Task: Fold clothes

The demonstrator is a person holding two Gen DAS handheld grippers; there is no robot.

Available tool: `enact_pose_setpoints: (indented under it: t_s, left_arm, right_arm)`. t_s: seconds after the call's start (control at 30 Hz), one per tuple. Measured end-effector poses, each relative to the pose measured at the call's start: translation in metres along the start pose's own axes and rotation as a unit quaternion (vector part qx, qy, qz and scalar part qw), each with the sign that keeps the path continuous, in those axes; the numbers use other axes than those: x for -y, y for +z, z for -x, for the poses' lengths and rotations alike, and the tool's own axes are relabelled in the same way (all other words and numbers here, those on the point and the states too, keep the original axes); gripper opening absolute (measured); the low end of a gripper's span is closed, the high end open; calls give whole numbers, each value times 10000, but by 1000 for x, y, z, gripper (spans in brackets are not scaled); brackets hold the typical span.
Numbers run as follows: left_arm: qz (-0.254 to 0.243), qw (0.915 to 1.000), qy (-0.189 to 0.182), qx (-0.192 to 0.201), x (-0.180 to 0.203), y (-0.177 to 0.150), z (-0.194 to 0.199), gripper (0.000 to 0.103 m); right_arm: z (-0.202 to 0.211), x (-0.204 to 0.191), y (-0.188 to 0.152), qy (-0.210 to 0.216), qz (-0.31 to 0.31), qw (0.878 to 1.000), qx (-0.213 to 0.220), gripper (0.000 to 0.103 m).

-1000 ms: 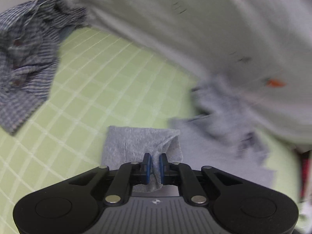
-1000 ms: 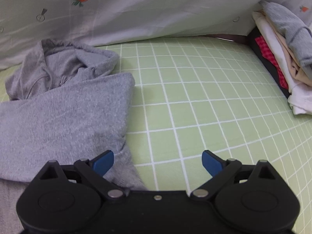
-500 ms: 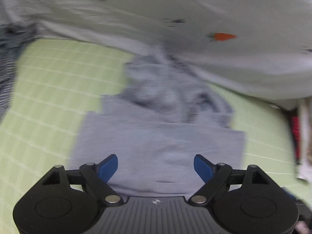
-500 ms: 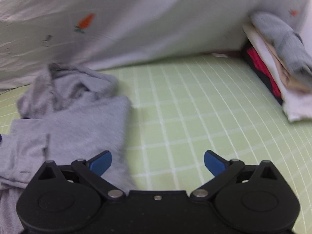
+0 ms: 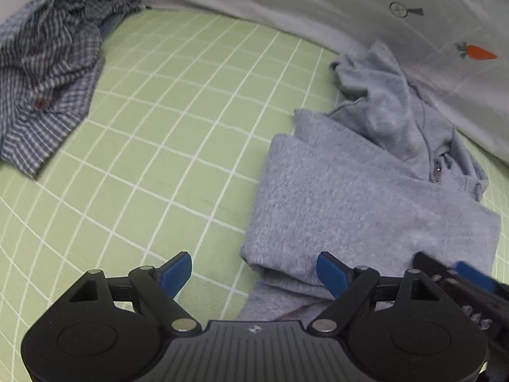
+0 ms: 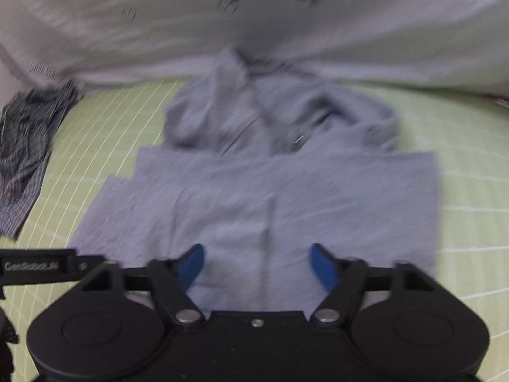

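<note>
Hoodie [image 5: 366, 197]: sides folded in, hood at 12 loose. Shirt [image 5: 44, 76] at 10 unfolded. Left gripper [image 5: 254, 273] released; right gripper [image 6: 256, 265] closing, grasping nothing.

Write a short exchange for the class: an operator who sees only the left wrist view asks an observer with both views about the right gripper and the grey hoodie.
Operator: Only one blue tip shows at my lower right. Is the right gripper open?
Observer: Yes. Its jaws have just been closing but stand apart over the grey hoodie's lower middle, with nothing pinched.
Operator: What lies between them?
Observer: A faint straight crease running up the hoodie's front.
</note>
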State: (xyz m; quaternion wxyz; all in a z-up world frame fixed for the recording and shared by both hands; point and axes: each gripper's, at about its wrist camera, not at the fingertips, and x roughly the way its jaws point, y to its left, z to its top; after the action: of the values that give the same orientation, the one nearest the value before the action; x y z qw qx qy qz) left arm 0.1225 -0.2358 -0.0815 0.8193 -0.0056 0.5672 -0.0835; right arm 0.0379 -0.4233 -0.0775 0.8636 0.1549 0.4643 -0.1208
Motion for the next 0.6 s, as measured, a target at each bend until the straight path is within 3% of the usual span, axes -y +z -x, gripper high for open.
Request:
enact_pose_setpoints:
  t_s: [0.1, 0.17, 0.23, 0.27, 0.43, 0.6]
  left_arm:
    - [-8, 10000, -61, -32, -3, 1, -5, 88]
    - [45, 9999, -107, -46, -2, 1, -7, 88]
    - [5, 9998, -180, -36, 0, 1, -6, 88]
    - [-16, 9998, -202, -27, 2, 1, -6, 88]
    - [-114, 9986, -346, 372, 10, 6, 18, 88]
    - [-361, 9951, -330, 859, 25, 17, 45, 88]
  right_arm:
    - [-6, -8, -3, 23, 126, 9999, -56, 54]
    - [-5, -9, -4, 117, 265, 9996, -41, 39]
    - [-1, -7, -4, 281, 303, 9991, -21, 12]
    - [1, -6, -4, 370, 299, 9989, -11, 9]
    - [34, -1, -1, 467, 262, 9980, 334, 8]
    - [87, 34, 9, 256, -85, 9965, 786, 8]
